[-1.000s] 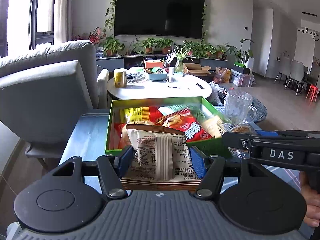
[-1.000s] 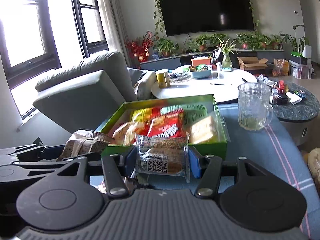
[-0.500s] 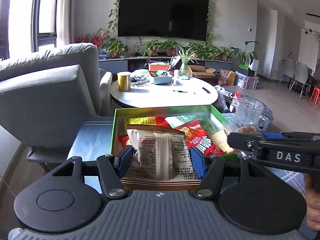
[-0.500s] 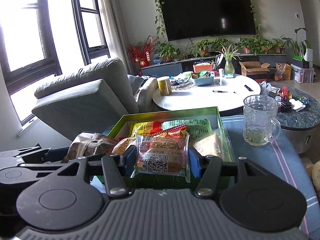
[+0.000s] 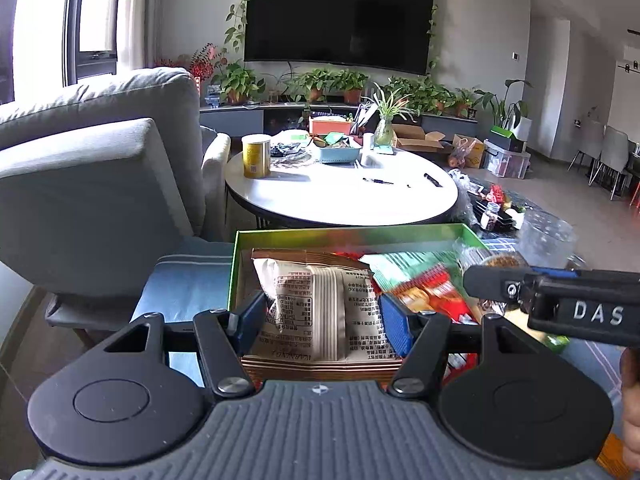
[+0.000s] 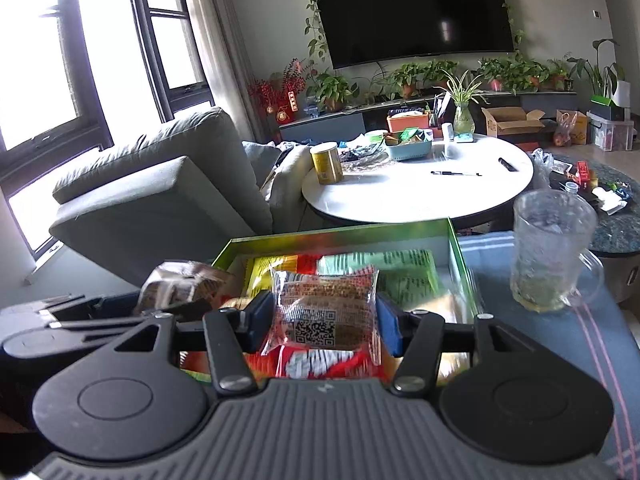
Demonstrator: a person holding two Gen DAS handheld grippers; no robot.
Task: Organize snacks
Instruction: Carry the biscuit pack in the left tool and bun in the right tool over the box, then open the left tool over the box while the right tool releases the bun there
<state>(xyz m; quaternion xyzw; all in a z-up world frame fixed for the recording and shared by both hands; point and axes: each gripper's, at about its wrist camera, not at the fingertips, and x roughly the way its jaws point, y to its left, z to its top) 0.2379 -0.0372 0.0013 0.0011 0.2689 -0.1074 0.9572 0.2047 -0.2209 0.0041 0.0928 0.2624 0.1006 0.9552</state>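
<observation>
My left gripper (image 5: pixel 322 316) is shut on a beige snack packet (image 5: pixel 320 312) with brown striped ends, held over the green snack box (image 5: pixel 340 236). My right gripper (image 6: pixel 324 320) is shut on a clear-wrapped brown cake packet (image 6: pixel 324 312) bearing a QR code, also over the green snack box (image 6: pixel 340 236). Red, yellow and green snack bags (image 6: pixel 400 276) lie inside the box. The right gripper's black body (image 5: pixel 560 296) crosses the right side of the left wrist view. In the right wrist view the left gripper with its packet (image 6: pixel 180 284) shows at the left.
A glass mug (image 6: pixel 548 248) stands on the blue striped cloth (image 6: pixel 560 340) right of the box. A grey armchair (image 5: pixel 92 184) is at the left. Behind the box stands a round white table (image 5: pixel 340 196) with a yellow can (image 5: pixel 256 156) and a teal tray.
Both grippers have moved forward with their packets, from in front of the box to over it. The box and mug now look closer and lower in both views.
</observation>
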